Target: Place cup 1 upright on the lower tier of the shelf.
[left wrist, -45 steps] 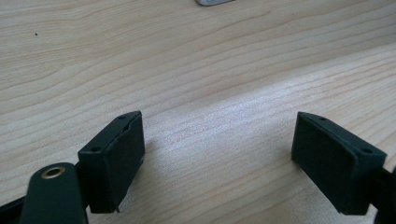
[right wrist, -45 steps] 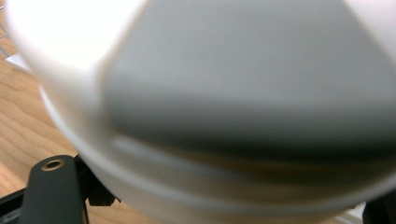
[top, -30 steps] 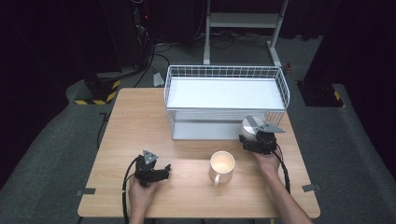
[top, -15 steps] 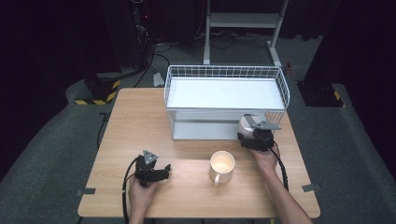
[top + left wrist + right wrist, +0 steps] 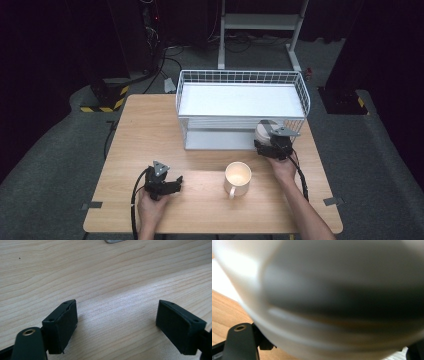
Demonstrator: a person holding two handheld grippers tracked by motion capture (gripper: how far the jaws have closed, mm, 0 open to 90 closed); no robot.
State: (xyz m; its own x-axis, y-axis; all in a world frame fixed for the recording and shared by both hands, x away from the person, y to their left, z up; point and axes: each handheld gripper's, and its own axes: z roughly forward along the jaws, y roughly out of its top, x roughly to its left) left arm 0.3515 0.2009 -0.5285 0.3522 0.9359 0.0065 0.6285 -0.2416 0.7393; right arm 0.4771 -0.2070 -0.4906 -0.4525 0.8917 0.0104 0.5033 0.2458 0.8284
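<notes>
Between the right gripper point(image 5: 270, 140) jaws sat a white ceramic bowl point(image 5: 342, 297), apparently pinched; slipping there risked clipping the white wire rack point(image 5: 300, 85). Left gripper point(image 5: 117, 325) was spread, idle.

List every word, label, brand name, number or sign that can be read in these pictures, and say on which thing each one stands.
None: no text can be read in any view.
The mug, the wire rack and the white bowl at the right gripper are plain.
The table bears wood grain, no print.
The yellow and black stripes on the floor are a pattern, not letters.
</notes>
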